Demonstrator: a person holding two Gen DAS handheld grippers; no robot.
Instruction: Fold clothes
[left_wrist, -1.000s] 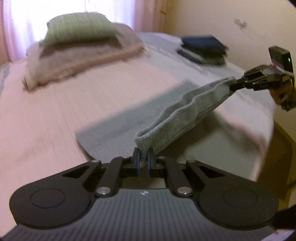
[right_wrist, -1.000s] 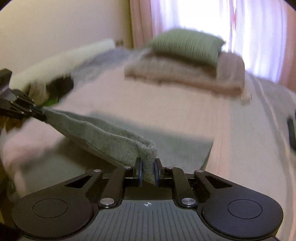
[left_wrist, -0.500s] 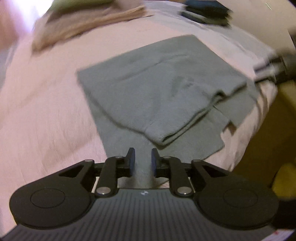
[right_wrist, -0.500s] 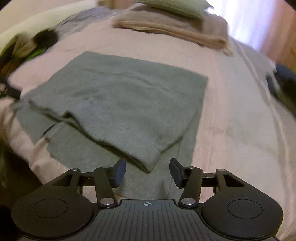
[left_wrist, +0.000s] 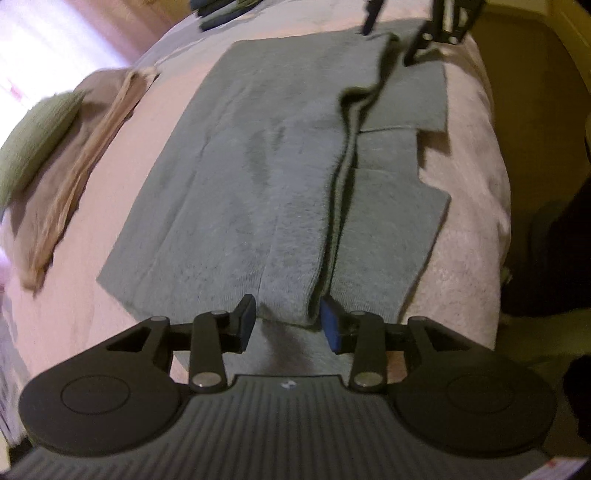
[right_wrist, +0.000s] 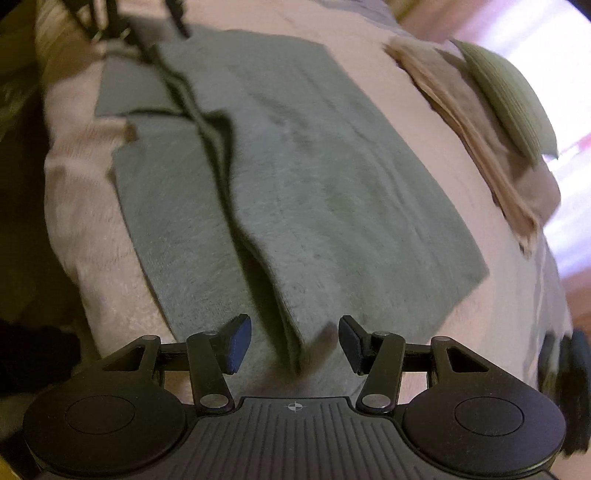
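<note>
The left hand-held gripper (left_wrist: 287, 320) and the right hand-held gripper (right_wrist: 294, 342) both gape wide, holding nothing. The grey sweater (left_wrist: 258, 177) lies mid-frame on the bed (left_wrist: 476, 206), soft and limp; I'd pinch its folded edge.

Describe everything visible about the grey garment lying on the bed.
The grey garment looks like soft, fuzzy knit, with faint creases. It lies flat on the pink bedspread, doubled over: an upper layer ends in a thick folded edge running lengthwise, and a stepped lower layer sticks out beyond it towards the bed's edge. The left claw and right claw stand open at opposite ends of that fold, gripping nothing. A tan folded blanket lies apart from it.
</note>
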